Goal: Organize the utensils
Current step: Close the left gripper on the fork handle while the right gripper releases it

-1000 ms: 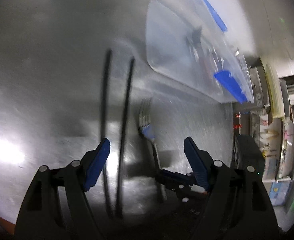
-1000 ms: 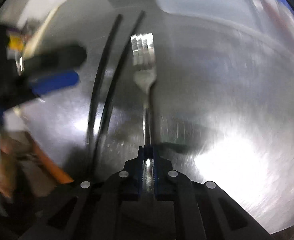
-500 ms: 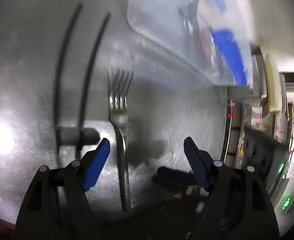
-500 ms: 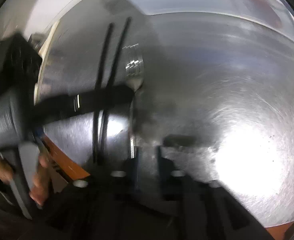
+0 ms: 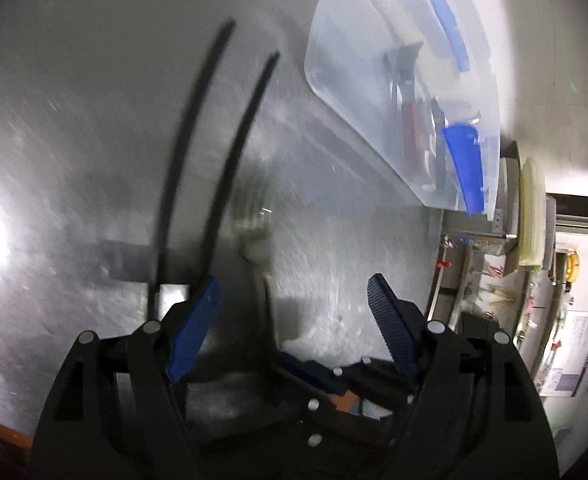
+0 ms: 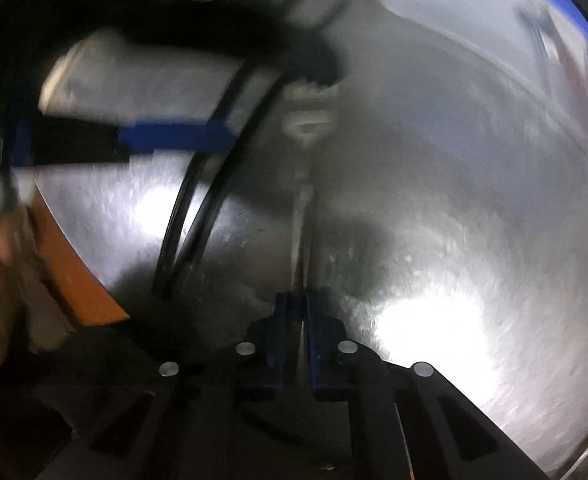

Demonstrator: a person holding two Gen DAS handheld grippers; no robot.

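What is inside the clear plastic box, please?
Inside the clear plastic box several utensils lie, blurred through its wall. Their kinds and number cannot be told.

left hand-held gripper: jaws wide apart; right hand-held gripper: jaws closing

On the metal table we see two chopsticks lying side by side, with the fork just to their right. Beyond them, to the right, stands the plastic bin with utensils inside.
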